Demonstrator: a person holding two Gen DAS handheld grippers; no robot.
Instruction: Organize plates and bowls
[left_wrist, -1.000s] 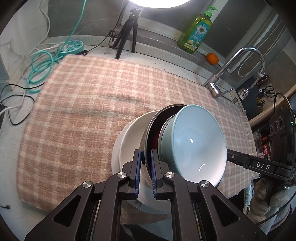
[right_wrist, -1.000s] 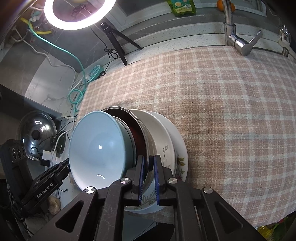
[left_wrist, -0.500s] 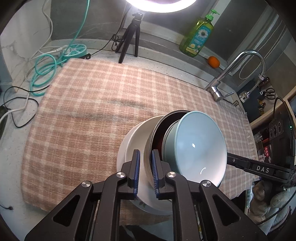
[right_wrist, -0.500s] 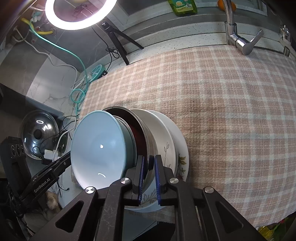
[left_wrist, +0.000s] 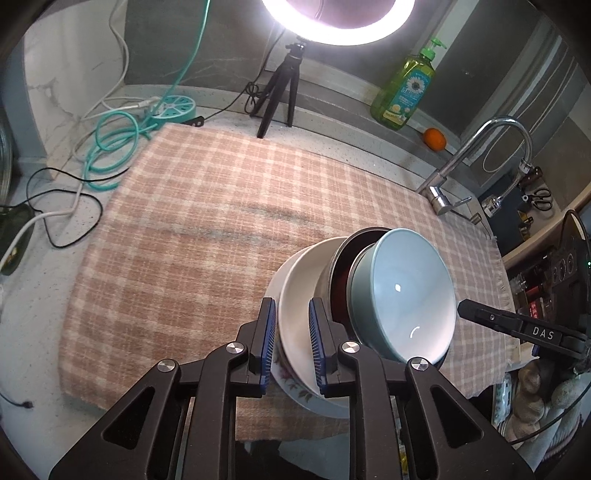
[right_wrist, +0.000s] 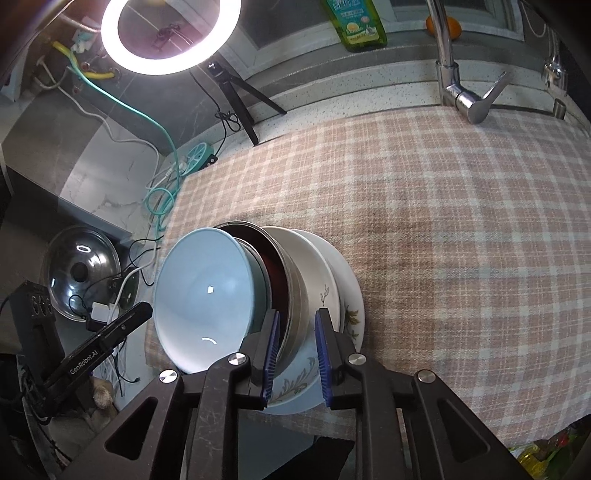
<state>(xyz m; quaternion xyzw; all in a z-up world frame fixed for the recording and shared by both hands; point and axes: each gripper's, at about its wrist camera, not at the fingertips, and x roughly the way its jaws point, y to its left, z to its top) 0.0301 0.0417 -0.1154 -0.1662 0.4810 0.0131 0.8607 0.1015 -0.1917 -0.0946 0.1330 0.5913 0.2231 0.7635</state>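
Straddling the near rim of the dish stack, the left gripper (left_wrist: 291, 339) stands with its blue pads (left_wrist: 266, 339) apart; its jaws have just been opening, the white plate's edge between them but not pinched. The right gripper (right_wrist: 295, 350) likewise has been easing open, released around the steel bowl's (right_wrist: 295, 291) wall, pads clear of it.

The stack sits at the near edge of the checked cloth (left_wrist: 207, 229), close to its corner. Counted from the bottom: two plates and two bowls. The floral plate (left_wrist: 295, 391), white with leaf and flower prints, lies lowest. On it rests a plain white plate (left_wrist: 301, 288). Nested above is the steel bowl, dark red inside, and inside that a pale blue bowl (left_wrist: 410, 295), glossy, tipped on its side.

Farther back stand one chrome tap (left_wrist: 476, 155), one green soap bottle (left_wrist: 406, 92), one orange (left_wrist: 434, 139) and one ring light (left_wrist: 336, 22) on a tripod.
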